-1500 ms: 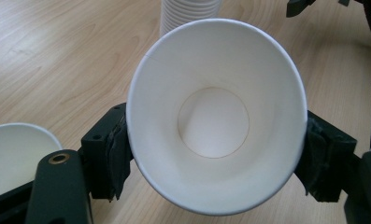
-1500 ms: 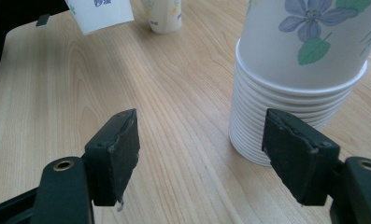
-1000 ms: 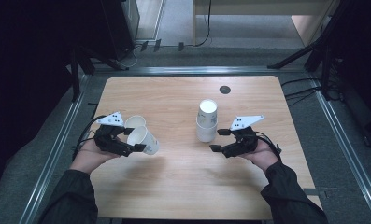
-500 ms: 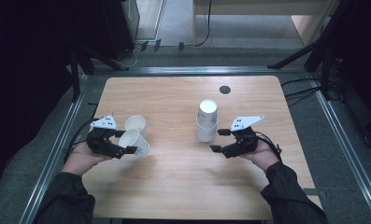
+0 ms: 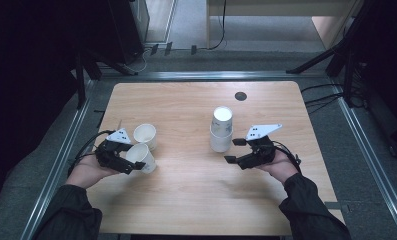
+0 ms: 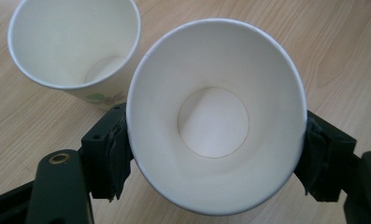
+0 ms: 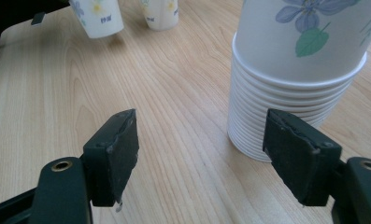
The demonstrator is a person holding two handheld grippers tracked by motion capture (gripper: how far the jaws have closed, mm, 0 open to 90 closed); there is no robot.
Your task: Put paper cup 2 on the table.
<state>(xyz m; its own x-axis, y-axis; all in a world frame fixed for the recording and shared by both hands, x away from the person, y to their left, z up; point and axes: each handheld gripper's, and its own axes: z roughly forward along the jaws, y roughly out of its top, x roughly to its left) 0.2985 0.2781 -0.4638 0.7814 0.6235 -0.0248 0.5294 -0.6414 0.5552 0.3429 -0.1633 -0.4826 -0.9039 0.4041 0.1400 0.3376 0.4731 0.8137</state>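
The left gripper [image 6: 216, 154] clamps a white paper cup [image 6: 216, 116], squeezing its rim oval. The right gripper [image 7: 202, 154] stands wide apart, empty, seemingly just short of the stack of flower-printed white paper cups [image 7: 290, 88].

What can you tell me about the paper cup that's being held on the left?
The held cup is white paper with a rolled rim and a round flat bottom, empty and clean inside. The left gripper clamps it, black pads pressing opposite sides so the mouth is squeezed slightly oval. It sits near the table's left edge, mouth upward. A second empty cup stands just behind it, very close.
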